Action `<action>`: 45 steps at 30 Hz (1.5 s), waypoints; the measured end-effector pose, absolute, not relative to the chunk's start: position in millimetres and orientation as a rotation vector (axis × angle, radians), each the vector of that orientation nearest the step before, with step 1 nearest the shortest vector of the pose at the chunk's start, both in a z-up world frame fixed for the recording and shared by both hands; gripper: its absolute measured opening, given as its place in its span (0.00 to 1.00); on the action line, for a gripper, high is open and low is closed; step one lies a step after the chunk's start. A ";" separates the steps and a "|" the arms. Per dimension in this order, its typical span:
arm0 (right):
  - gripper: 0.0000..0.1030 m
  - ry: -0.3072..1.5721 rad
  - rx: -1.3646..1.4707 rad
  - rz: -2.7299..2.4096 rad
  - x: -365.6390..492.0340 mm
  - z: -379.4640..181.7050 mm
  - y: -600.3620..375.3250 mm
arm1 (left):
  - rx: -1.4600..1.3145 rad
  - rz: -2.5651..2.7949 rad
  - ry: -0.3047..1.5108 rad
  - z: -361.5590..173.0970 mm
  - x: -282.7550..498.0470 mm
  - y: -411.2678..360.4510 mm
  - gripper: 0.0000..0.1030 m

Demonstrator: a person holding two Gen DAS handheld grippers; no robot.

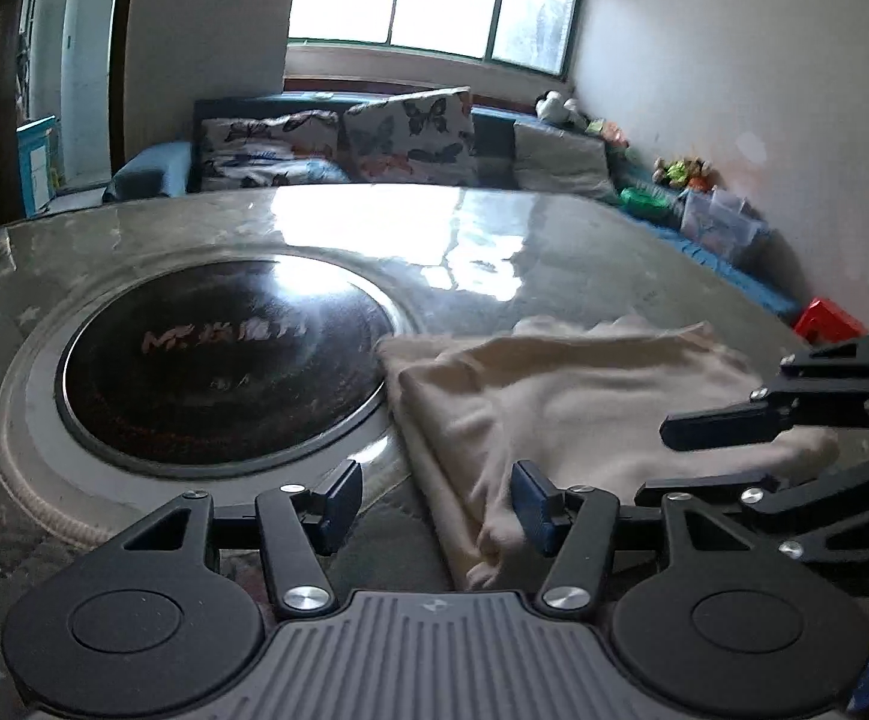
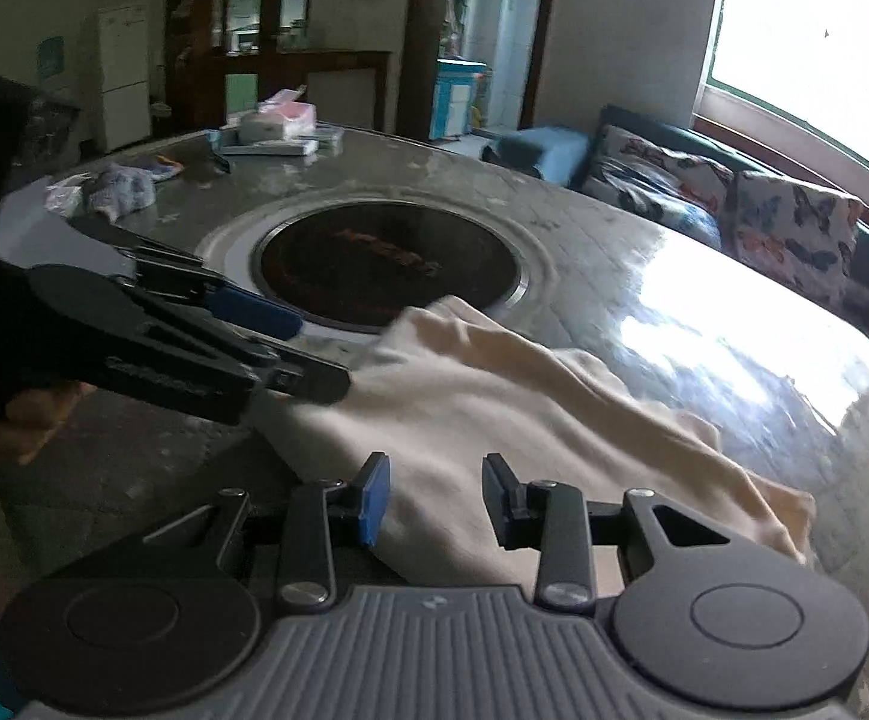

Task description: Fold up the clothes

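Observation:
A cream garment [image 1: 566, 396] lies rumpled on the glossy round table, its far corner lapping the rim of the dark hotplate; it also shows in the right wrist view [image 2: 494, 396]. My left gripper [image 1: 437, 495] is open, its fingers straddling the garment's near left edge, a little above it. My right gripper [image 2: 434, 495] is open over the garment's near edge. The right gripper also shows in the left wrist view [image 1: 674, 459] at the garment's right side. The left gripper shows in the right wrist view [image 2: 320, 354] at the garment's left side, open.
A round dark hotplate [image 1: 224, 360] is set in the middle of the table [image 1: 554, 240]. Boxes and tissues [image 2: 278, 126] and a bundled cloth [image 2: 122, 189] lie at the table's far side. A sofa with butterfly cushions [image 1: 404, 132] stands beyond the table.

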State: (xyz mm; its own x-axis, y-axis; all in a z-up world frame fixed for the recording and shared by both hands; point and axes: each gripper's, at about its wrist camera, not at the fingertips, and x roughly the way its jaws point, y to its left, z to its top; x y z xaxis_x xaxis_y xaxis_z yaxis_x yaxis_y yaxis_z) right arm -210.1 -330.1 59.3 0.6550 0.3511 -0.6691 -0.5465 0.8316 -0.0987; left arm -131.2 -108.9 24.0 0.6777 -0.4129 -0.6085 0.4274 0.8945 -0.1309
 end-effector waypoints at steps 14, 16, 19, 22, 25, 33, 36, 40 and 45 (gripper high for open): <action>0.36 0.670 -0.423 0.618 -214.8 65.6 -292.5 | -0.183 -0.396 0.750 39.8 -108.5 -70.4 0.63; 0.37 0.668 -0.458 0.634 -214.6 61.5 -282.3 | -0.232 -0.385 0.766 42.3 -104.9 -65.2 0.66; 0.38 0.665 -0.511 0.658 -214.3 55.4 -267.1 | -0.289 -0.381 0.783 45.5 -102.5 -61.5 0.73; 0.38 0.663 -0.562 0.671 -214.4 48.7 -254.1 | -0.334 -0.384 0.802 46.7 -100.9 -62.4 0.76; 0.32 0.666 -0.584 0.646 -213.7 43.6 -250.3 | -0.402 -0.388 0.832 45.0 -96.3 -64.7 0.78; 0.16 0.659 -0.401 0.628 -205.1 59.8 -273.7 | -0.615 -0.379 0.913 36.8 -89.1 -72.1 0.79; 0.15 0.654 -0.324 0.628 -202.4 67.3 -286.0 | -0.690 -0.378 0.940 32.9 -85.2 -76.9 0.79; 0.15 0.638 -0.247 0.633 -203.7 76.9 -302.5 | -0.763 -0.383 0.974 26.8 -80.8 -85.5 0.78; 0.15 0.621 -0.191 0.641 -211.0 82.7 -315.7 | -0.829 -0.390 0.993 18.0 -78.1 -94.1 0.65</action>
State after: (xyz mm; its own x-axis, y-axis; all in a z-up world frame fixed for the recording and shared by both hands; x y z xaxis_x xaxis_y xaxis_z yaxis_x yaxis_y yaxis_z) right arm -211.0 -315.6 82.7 0.6284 0.5008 -0.5953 -0.6112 0.7912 0.0204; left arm -78.1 -94.1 18.0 0.5127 -0.6342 -0.5787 -0.0710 0.6404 -0.7647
